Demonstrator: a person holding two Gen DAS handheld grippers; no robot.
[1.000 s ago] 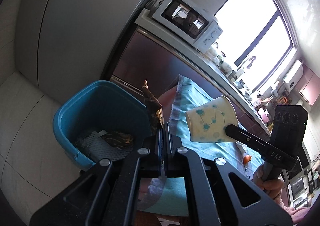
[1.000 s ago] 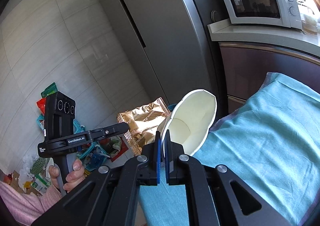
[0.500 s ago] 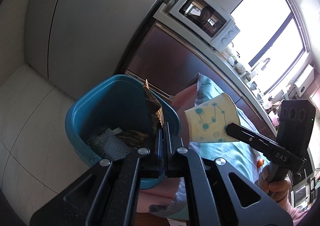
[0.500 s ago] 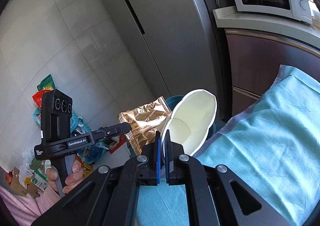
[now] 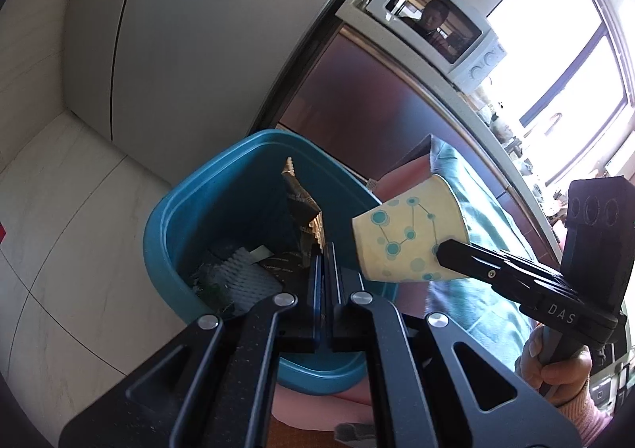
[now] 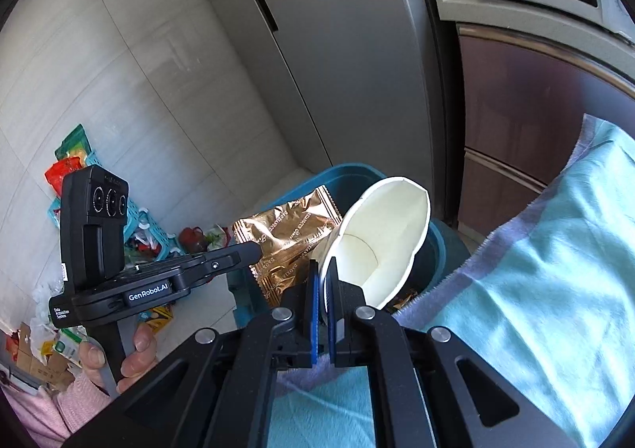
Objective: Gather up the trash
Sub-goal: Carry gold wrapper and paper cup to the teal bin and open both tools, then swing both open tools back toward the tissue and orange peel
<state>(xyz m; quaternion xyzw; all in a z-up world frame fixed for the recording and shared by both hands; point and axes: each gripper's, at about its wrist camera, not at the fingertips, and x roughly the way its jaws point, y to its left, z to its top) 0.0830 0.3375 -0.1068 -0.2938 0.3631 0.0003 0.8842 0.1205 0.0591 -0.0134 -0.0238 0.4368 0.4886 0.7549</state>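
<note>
My left gripper (image 5: pixel 324 249) is shut on a gold foil wrapper (image 5: pixel 302 215) and holds it over the open blue bin (image 5: pixel 166 209). In the right wrist view the wrapper (image 6: pixel 289 233) hangs from the left gripper (image 6: pixel 254 247) above the bin (image 6: pixel 436 245). My right gripper (image 6: pixel 322 269) is shut on the rim of a squashed paper cup (image 6: pixel 381 241), yellow with blue dots (image 5: pixel 408 233), held just right of the bin's rim beside the wrapper. The right gripper (image 5: pixel 440 249) shows in the left wrist view.
White mesh foam and dark wrappers (image 5: pixel 242 269) lie in the bin. A teal cloth (image 6: pixel 535 269) covers the table at right. A grey fridge (image 6: pixel 337 51) and a microwave (image 5: pixel 436 27) stand behind. Bags and baskets clutter the floor (image 6: pixel 79 190) at left.
Both grippers moved with their loads toward the bin. The wrapper now hangs over the bin's opening and the cup is close to its rim.
</note>
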